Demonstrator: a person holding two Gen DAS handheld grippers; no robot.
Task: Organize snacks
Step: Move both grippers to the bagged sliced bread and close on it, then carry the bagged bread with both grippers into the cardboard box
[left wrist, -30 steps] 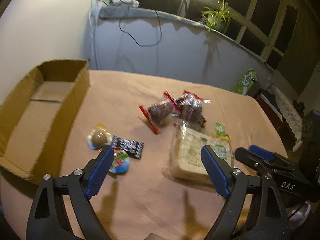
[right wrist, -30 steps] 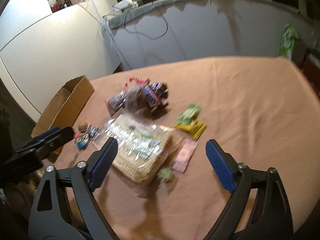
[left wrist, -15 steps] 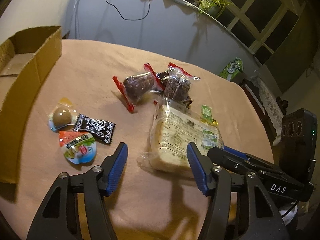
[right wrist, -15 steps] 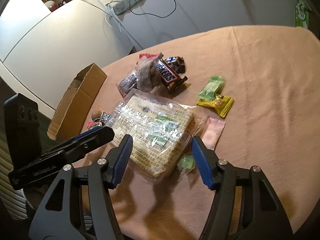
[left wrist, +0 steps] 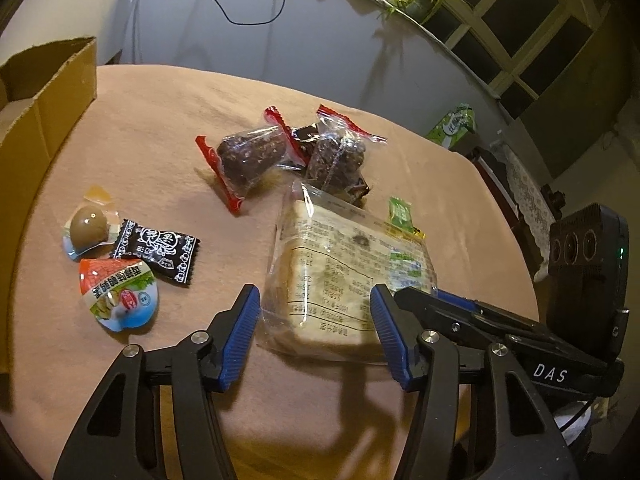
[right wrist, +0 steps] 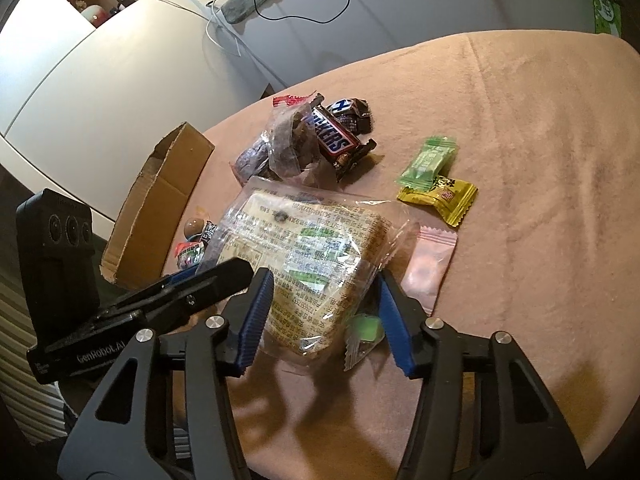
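Peach-coloured cloth covered the table (left wrist: 132,128), and near its middle lay a clear-wrapped loaf of sliced bread (left wrist: 348,264) with printed labels. The left gripper (left wrist: 316,334) straddled the near end of that loaf, its blue pads at about half width and closing, with the bag between them; whether they already pressed the wrapper could not be told. The right gripper (right wrist: 326,320) straddled the same loaf from the other side, its jaws also closing around the bag's near corner, contact likewise unclear. In the left wrist view, two red-edged bags of dark snacks (left wrist: 256,156) lay at twelve o'clock from the bread, just beyond it. At nine o'clock, well apart from the loaf, sat a packed brown egg (left wrist: 89,226), a black candy wrapper (left wrist: 158,250) and a red-and-blue pouch (left wrist: 118,294), all touching. The cardboard box (left wrist: 44,92) stood open at ten o'clock by the table edge. In the right wrist view, a Snickers bar (right wrist: 334,136) lay at twelve o'clock from the bread, green (right wrist: 428,162) and yellow candies (right wrist: 442,196) at two o'clock, and a pink sachet (right wrist: 432,264) at three o'clock, just beside the bag.
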